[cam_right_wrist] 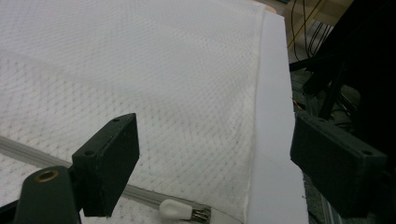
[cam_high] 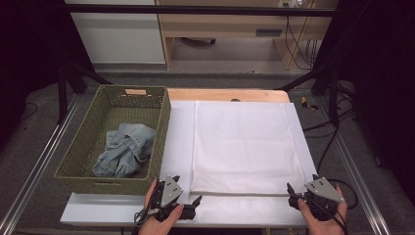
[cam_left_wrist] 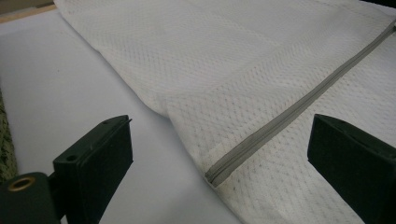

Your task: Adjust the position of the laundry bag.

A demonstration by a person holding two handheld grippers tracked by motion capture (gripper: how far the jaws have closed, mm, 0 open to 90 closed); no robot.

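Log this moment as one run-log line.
left tongs: open, near mesh laundry bag's left zipper end | right tongs: open, near zipper pull | denim garment: in wicker basket

In the left gripper view, the mesh bag (cam_left_wrist: 261,84) runs off the top, right and bottom edges, so its full outline cannot be seen. Its grey zipper (cam_left_wrist: 285,116) leaves the frame at the upper right, beyond the right-hand jaw, and both jaws are cut by the bottom edge. In the right gripper view, the zipper pull (cam_right_wrist: 175,210) lies low between the jaws, with its metal slider partly cut off at the bottom. In the high view, the denim garment (cam_high: 122,149) lies crumpled in the basket (cam_high: 73,169), its shape unreadable.
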